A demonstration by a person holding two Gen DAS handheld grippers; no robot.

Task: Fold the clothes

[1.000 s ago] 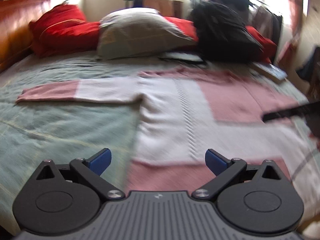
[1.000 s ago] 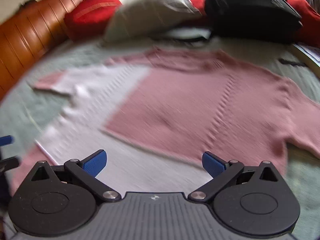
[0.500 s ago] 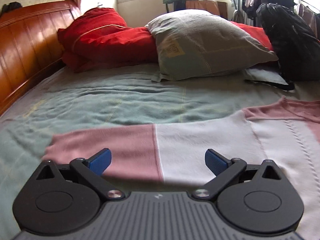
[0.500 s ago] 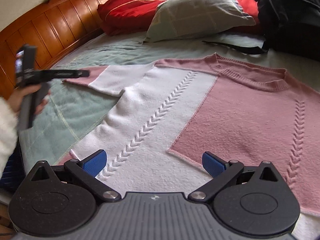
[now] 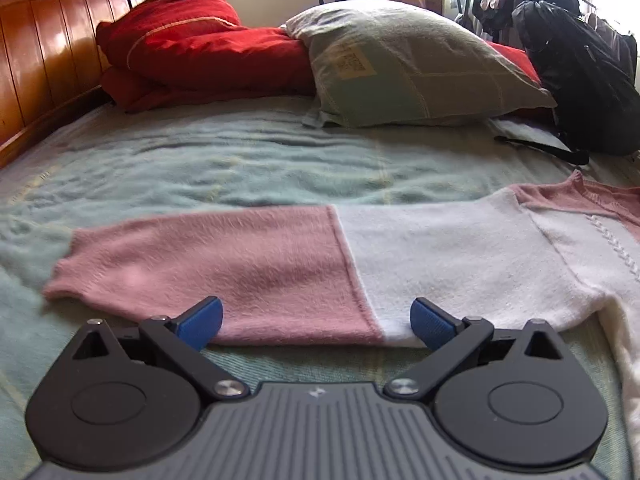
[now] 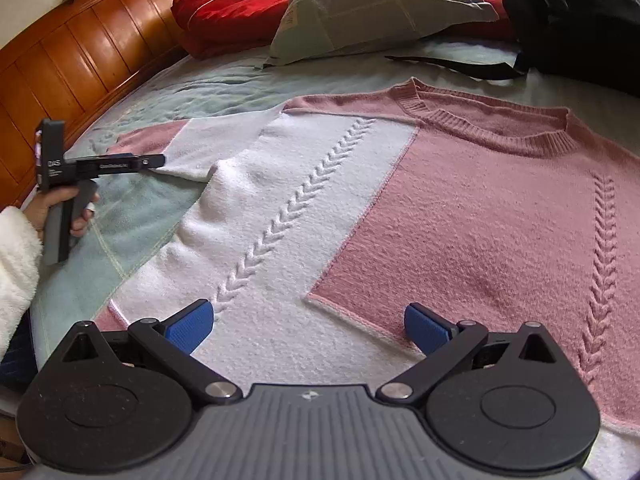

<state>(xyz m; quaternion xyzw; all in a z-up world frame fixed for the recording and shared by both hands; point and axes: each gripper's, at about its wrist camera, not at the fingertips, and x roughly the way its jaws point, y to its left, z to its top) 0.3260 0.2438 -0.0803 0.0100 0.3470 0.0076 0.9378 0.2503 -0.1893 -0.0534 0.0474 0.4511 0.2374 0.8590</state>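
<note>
Sweater [image 6: 360,208] lies spread flat on bed [image 5: 240,160]; your left claw [image 5: 316,322], released, straddles sleeve [image 5: 224,264]; right claw [image 6: 308,326] hovers released. Pinch sleeve edge, fold inward.

A pink-and-white sweater [image 6: 400,200] lies flat on the bed [image 6: 160,92]; the right gripper [image 6: 308,326], jaws spread, hovers seemingly just above its hem.
</note>
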